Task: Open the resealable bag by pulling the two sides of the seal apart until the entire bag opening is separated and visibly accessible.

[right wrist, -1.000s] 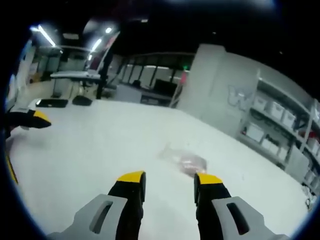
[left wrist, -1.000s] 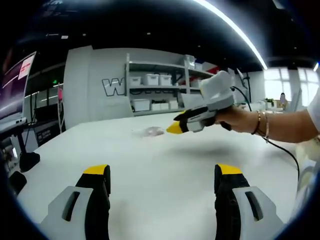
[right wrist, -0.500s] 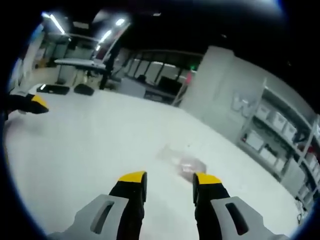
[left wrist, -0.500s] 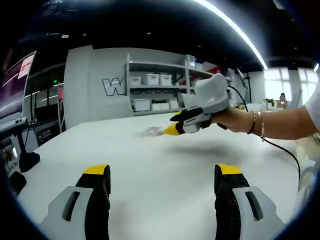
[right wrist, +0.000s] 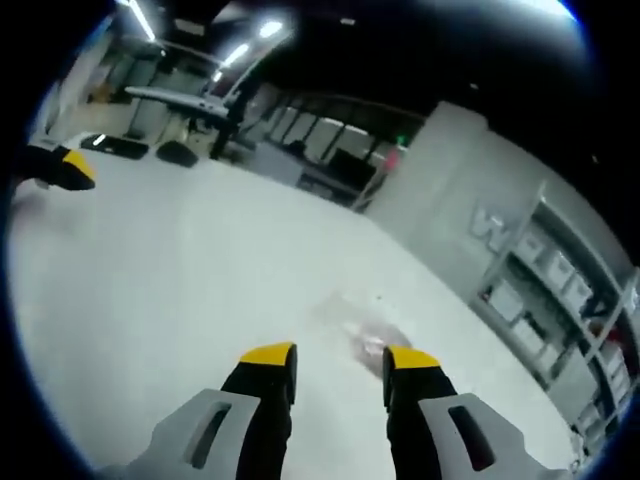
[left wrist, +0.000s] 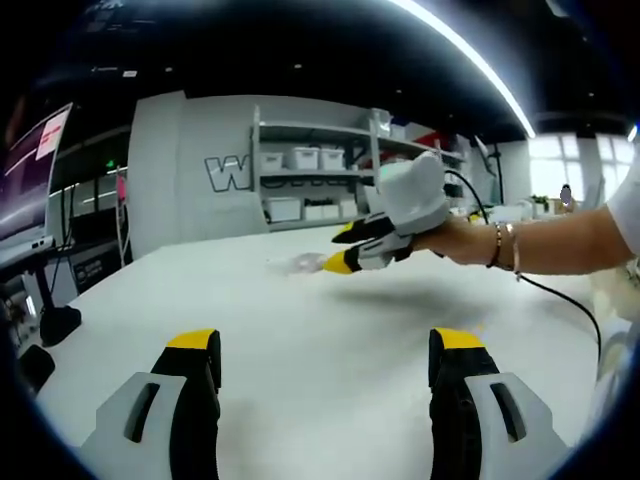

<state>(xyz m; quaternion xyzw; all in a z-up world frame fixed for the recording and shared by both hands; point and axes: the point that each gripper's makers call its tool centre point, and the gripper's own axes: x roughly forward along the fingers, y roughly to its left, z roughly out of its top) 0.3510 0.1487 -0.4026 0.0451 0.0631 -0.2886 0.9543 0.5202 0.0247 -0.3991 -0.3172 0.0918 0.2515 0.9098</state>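
Nothing done yet: bag (right wrist: 368,335) lies sealed-looking on the surface (right wrist: 160,270), untouched. Right gripper (right wrist: 338,358) near it, left gripper (left wrist: 325,345) well back; both jaws apart, empty.

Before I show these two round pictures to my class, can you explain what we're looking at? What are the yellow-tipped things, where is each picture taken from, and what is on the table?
No robot arm is involved: a person holds a hand tool in each hand, each ending in two-jaw tongs with yellow tips. A small fisheye camera rides on each tool and looks forward along its jaws, hence the round pictures.

In the left gripper view, the left tongs rise from the bottom, jaws wide apart and holding nothing. The other tool, the right tongs, reaches in from the right, held in the person's hand.

The right gripper view looks along the right tongs, jaws apart and holding nothing.

On the white table lies one small clear resealable bag with something pinkish inside, just beyond the right tongs' tips. Nothing grips it yet. Shelves with white boxes stand behind.
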